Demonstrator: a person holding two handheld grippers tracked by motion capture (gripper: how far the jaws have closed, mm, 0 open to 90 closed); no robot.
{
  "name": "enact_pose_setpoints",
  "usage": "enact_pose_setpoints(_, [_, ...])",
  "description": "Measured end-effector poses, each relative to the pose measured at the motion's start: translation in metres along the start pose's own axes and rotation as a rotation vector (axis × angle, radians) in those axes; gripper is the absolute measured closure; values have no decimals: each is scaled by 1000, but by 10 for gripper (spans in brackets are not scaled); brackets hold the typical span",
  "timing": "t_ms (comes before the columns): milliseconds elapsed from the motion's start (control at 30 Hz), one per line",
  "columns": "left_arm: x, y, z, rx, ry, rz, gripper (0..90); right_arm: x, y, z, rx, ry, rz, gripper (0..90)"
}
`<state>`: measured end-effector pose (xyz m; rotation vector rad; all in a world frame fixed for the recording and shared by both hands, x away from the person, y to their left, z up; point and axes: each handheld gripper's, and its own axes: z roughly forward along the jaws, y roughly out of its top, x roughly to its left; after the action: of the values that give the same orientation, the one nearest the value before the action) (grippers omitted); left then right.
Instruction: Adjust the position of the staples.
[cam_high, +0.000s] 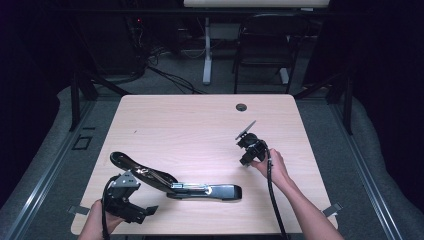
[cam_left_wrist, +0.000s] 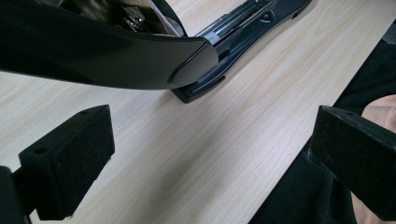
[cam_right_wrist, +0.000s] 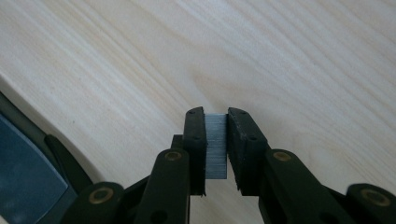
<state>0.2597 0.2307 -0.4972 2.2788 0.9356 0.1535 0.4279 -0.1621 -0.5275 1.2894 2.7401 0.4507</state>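
Observation:
A long black stapler (cam_high: 210, 191) lies open on the wooden table (cam_high: 200, 120) near its front edge, base flat and lid (cam_high: 135, 167) swung up to the left. The left gripper view shows the lid (cam_left_wrist: 116, 56) above the base (cam_left_wrist: 243, 37). My left gripper (cam_high: 140, 196) stands open just in front of the lid's end, its pads (cam_left_wrist: 70, 158) wide apart with nothing between them. My right gripper (cam_high: 246, 161) hovers right of the table's centre, shut on a silver strip of staples (cam_right_wrist: 215, 144) held upright between its jaws.
A round cable hole (cam_high: 241, 107) sits near the table's far edge. Beyond the table stand a black chair (cam_high: 262, 45) and a white desk leg (cam_high: 207, 55). The table's front edge runs close under my left gripper (cam_left_wrist: 212, 154).

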Motion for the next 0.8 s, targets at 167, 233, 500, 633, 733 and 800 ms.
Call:
enact_pose_setpoints(167, [0, 0, 1, 1, 1, 0, 1, 0, -6, 0, 46, -6, -18, 780])
enact_pose_setpoints(233, [0, 0, 0, 2, 2, 0, 1, 0, -9, 0, 58, -5, -18, 779])
enact_pose_setpoints(500, [0, 0, 1, 9, 9, -3, 1, 1, -20, -2, 77, -5, -22, 777])
enact_pose_setpoints(633, [0, 0, 1, 10, 9, -2, 1, 2, -26, 2, 85, 2, -33, 776])
enact_pose_setpoints(733, [0, 0, 1, 10, 14, 1, 1, 2, -27, 3, 108, 3, -45, 776])
enact_pose_setpoints(800, [0, 0, 1, 10, 12, 0, 1, 3, -28, 4, 102, 2, -41, 775])
